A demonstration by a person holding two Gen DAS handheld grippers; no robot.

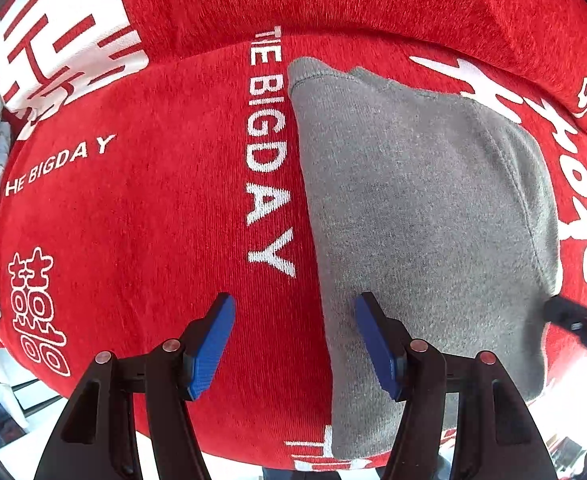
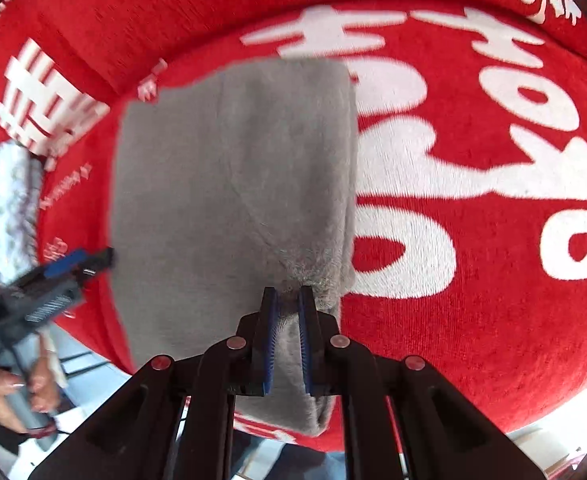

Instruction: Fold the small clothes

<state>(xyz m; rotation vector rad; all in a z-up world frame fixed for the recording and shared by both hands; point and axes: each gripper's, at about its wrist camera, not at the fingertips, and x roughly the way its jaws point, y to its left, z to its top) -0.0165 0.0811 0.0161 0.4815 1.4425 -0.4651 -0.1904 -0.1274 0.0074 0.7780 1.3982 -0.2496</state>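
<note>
Red printed cloth [image 1: 153,208] covers our work surface. Our left gripper [image 1: 293,340] hovers spread wide at the left edge of the grey garment [image 1: 413,200], while our right gripper [image 2: 287,300] pinches its near right edge. We judge a fold is under way; next, carry that edge leftward.

Left gripper [image 1: 294,312]: I see its jaws spread wide, the blue pads [image 1: 212,346] well apart with nothing between them; it is pitched downward.
Left gripper, seen from the right wrist [image 2: 89,261]: it enters from the left edge, blurred, with my hand [image 2: 21,390] around its handle.
Right gripper [image 2: 288,300]: I see its jaws drawn close together, pinching a fold of the grey garment [image 2: 233,184]; it too is pitched downward.
Right gripper, seen from the left wrist [image 1: 573,316]: only a dark, blurred tip shows at the right edge.
</note>
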